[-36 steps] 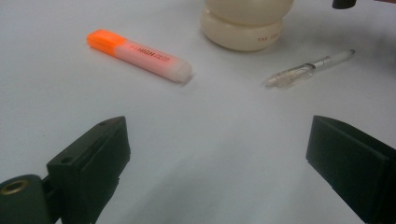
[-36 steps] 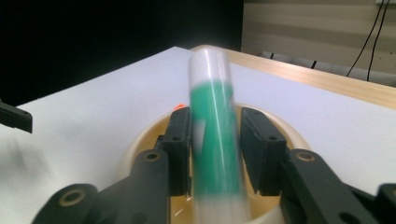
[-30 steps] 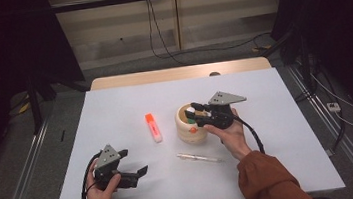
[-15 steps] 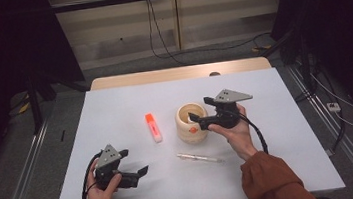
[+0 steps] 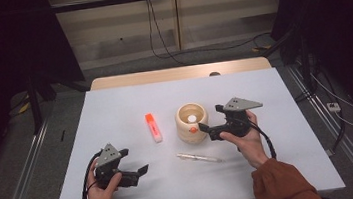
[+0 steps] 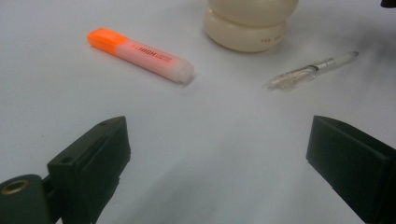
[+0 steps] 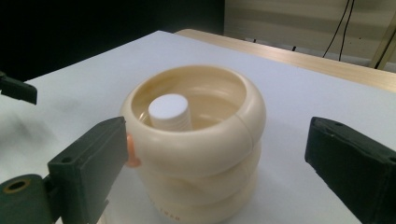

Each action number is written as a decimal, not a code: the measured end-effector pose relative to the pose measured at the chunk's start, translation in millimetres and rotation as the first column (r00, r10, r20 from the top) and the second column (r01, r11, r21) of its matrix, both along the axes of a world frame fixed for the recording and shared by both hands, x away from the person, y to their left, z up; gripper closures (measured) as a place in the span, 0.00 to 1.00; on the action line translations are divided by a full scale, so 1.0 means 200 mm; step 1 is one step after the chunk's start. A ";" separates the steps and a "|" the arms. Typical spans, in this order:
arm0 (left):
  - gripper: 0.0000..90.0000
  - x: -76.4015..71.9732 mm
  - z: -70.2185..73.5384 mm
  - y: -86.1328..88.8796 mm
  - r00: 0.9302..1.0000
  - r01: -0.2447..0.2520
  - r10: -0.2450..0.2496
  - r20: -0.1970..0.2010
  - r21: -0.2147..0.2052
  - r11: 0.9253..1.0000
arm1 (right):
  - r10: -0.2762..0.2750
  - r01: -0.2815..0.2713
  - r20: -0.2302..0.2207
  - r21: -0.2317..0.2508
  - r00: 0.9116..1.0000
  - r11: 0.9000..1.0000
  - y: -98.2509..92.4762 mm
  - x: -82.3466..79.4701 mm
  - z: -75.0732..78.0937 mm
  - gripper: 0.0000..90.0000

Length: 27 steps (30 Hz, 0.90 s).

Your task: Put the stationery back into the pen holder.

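Cream ribbed pen holder (image 5: 192, 123) stands mid-desk with a white-capped item (image 5: 192, 119) now inside. The right gripper (image 5: 207, 127) was over the holder's mouth a second ago; its jaws have just been opening, nothing between them, and it sits beside the holder, so the drop looks done. Left gripper (image 5: 142, 170) idle, wide open, empty. Orange highlighter (image 5: 153, 127) and clear pen (image 5: 199, 158) still lie on the desk (image 5: 282, 158), likely next.

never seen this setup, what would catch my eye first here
Likely the cream ringed holder mid-table, a white cylinder standing inside it, and the right gripper beside it, whose jaws have just been opening, nothing between them. Next the orange highlighter to its left and the clear pen lying in front.
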State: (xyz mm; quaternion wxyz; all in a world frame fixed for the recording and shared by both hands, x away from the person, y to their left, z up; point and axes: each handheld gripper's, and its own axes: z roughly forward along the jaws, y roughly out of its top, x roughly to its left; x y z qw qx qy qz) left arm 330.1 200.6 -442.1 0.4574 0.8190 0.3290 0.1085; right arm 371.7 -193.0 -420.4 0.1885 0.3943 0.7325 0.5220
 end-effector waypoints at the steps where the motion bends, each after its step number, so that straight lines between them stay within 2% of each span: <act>1: 0.06 0.00 0.00 0.00 1.000 -0.002 0.002 0.001 0.002 1.000 | 0.000 0.000 0.000 0.003 1.000 1.000 0.00 -0.01 0.00 0.06; 2: 0.06 0.00 0.00 0.00 1.000 -0.011 0.011 0.012 -0.003 1.000 | 0.004 -0.004 0.001 0.005 1.000 1.000 -0.01 -0.02 0.00 0.06; 4: 0.06 0.00 0.01 0.01 1.000 -0.019 0.019 0.004 -0.005 1.000 | 0.007 -0.007 0.006 0.006 1.000 1.000 -0.02 -0.05 0.00 0.06; 7: 0.06 -0.01 0.01 0.02 0.999 -0.039 0.039 0.012 -0.014 0.999 | 0.009 -0.009 0.001 0.002 1.000 1.000 -0.03 -0.08 -0.01 0.06; 17: 0.06 0.01 0.02 0.01 0.999 -0.039 0.039 0.020 -0.013 0.999 | -0.021 0.021 -0.005 -0.013 1.000 1.000 -0.11 -0.16 -0.03 0.07; 23: 0.06 0.01 0.04 0.00 0.998 -0.058 0.059 0.029 -0.022 0.998 | -0.034 0.034 -0.015 -0.021 0.999 0.999 -0.16 -0.21 -0.04 0.07; 24: 0.06 0.01 0.05 0.00 0.998 -0.056 0.056 0.032 -0.010 0.998 | -0.037 0.036 -0.015 -0.026 0.999 0.999 -0.17 -0.22 -0.05 0.07; 27: 0.07 0.02 0.05 -0.02 0.999 -0.047 0.048 0.017 -0.019 0.999 | -0.046 0.045 -0.018 -0.030 0.999 0.999 -0.19 -0.24 -0.05 0.07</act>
